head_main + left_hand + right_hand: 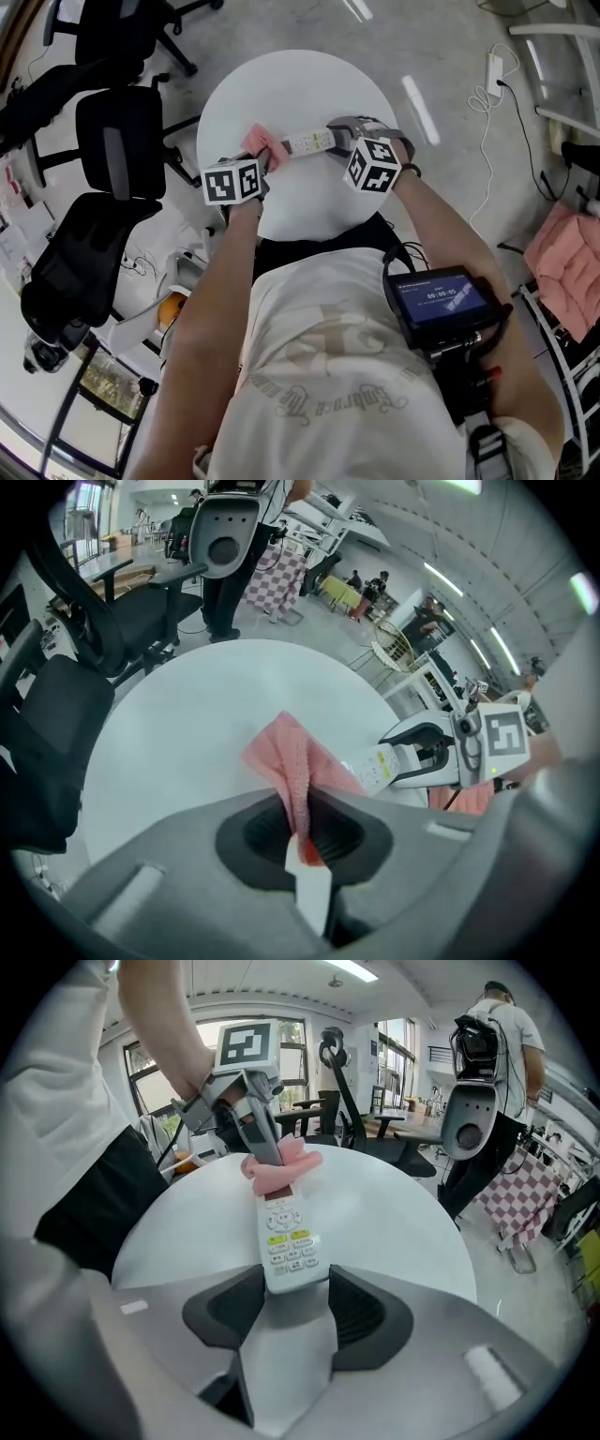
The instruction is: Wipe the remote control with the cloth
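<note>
Forearms reach out from the person's chest over the round white worktop (300, 84), both tipped steeply downward, with the marker cubes sitting just ahead of the wrists. At the right hand, the right gripper (336, 134) has its jaws set wide and clamped on the near end of the white remote control (307, 142), which stretches across the middle of the worktop, keypad up. Facing it from the other side, the left gripper (266, 157) is clenched on a bunched fold of the pink cloth (262, 142), which drapes over the remote's far end and touches it.
</note>
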